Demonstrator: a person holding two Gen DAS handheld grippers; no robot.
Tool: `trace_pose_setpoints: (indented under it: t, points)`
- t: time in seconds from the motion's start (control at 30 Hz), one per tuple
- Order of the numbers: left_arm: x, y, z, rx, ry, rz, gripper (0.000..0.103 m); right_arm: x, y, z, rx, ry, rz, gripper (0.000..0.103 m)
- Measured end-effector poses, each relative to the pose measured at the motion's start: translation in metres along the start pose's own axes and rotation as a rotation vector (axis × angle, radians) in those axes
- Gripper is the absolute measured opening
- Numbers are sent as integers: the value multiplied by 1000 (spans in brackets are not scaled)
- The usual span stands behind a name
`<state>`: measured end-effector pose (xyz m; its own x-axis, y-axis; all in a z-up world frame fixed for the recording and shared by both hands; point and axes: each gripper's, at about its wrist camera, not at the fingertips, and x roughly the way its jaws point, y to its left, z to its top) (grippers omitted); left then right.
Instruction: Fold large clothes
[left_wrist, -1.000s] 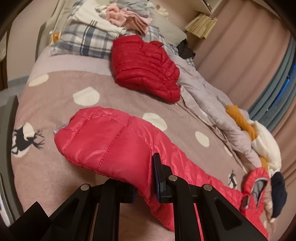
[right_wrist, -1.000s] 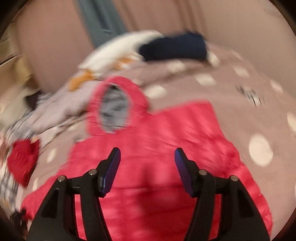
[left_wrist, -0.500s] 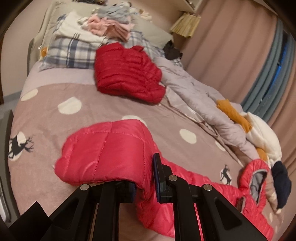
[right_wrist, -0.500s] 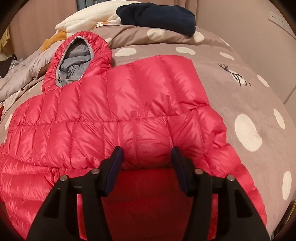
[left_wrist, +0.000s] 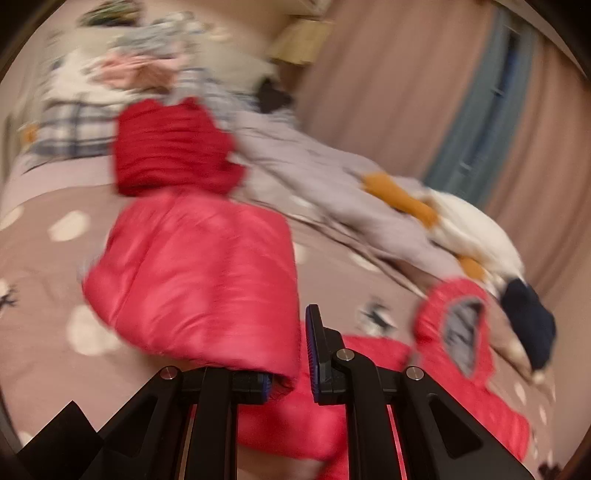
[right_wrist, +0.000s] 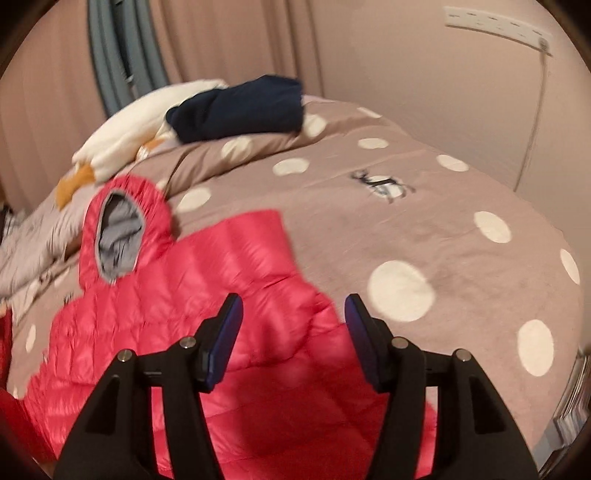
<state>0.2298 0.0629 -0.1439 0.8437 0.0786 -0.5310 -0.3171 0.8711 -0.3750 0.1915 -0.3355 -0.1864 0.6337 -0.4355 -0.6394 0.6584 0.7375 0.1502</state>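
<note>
On the bed, a pink puffy jacket (right_wrist: 236, 295) lies spread across the brown bedspread (right_wrist: 424, 229), which has white dots and small deer on it. The jacket's hood (right_wrist: 118, 229) shows a gray lining and points toward 11 o'clock in the right wrist view.

The left gripper (left_wrist: 288, 354) has its jaws pressed together, pinching a fold of the pink puffy jacket (left_wrist: 195, 273). That part is lifted and hangs over the rest of the jacket, toward 10 o'clock from the fingers. This view is blurry.

The right gripper (right_wrist: 293, 336) has its jaws spread apart. The jacket lies under and between them, but the pads do not press on it.

No box or basket shows, only piles of clothes. A folded dark red jacket (left_wrist: 170, 147) sits at 11 o'clock in the left wrist view, just beyond the lifted pink part. A plaid pillow (left_wrist: 70, 129) lies behind it at 10 o'clock, with clothes heaped on top. A gray blanket (left_wrist: 317, 184) runs toward 2 o'clock. A white and orange cloth (right_wrist: 122, 140) and a folded navy blue garment (right_wrist: 240, 107) rest at 12 o'clock in the right wrist view.

Pink curtains (right_wrist: 229, 40) hang behind the bed. A wall (right_wrist: 424, 74) stands at 1 o'clock, with a white power strip (right_wrist: 495, 22) and its cord hanging down.
</note>
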Motion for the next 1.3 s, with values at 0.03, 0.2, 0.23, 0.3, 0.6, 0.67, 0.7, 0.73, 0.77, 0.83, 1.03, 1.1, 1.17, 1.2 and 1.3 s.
trace_pose_setpoints:
  t: [0.03, 0.2, 0.23, 0.3, 0.6, 0.67, 0.7, 0.73, 0.77, 0.83, 1.03, 1.1, 1.17, 1.2, 1.3]
  points:
    - [1, -11, -6, 22, 17, -30, 12, -2, -3, 2, 15, -6, -7, 58]
    - [12, -75, -54, 170, 147, -96, 12, -12, -15, 9, 58, -32, -18, 58]
    - [11, -84, -62, 193, 155, -92, 12, -13, -16, 10, 61, -33, -19, 58]
    - [9, -98, -74, 229, 183, -73, 20, -14, -18, 11, 69, -29, -23, 58]
    - [-36, -106, -84, 310, 93, 8, 67, -37, -24, 20, 105, -57, 4, 68]
    - [-50, -100, -77, 301, 65, 16, 71, -42, -24, 21, 114, -51, 20, 68]
    - [-57, -98, -74, 300, 47, 16, 71, -44, -23, 21, 116, -47, 23, 68]
    - [-67, -95, -71, 300, 15, 30, 72, -47, -22, 20, 120, -46, 24, 68]
    - [-72, -93, -68, 298, -8, 47, 74, -50, -21, 20, 126, -46, 22, 69]
    - [-87, -86, -64, 290, -78, 90, 80, -55, -20, 19, 139, -46, 25, 71]
    - [-106, -51, -43, 218, -177, 147, 90, -74, -9, 11, 151, -52, 114, 81]
    - [-104, -38, -40, 216, -189, 164, 90, -78, 3, 7, 119, -52, 143, 84]
    - [-96, -17, -33, 173, -192, 208, 91, -83, 20, 3, 65, -58, 212, 90]
    - [-93, -7, -29, 136, -181, 228, 91, -86, 29, 1, 34, -61, 261, 92]
    - [-84, 25, -16, 28, -161, 212, 91, -84, 67, -12, -47, -23, 472, 102]
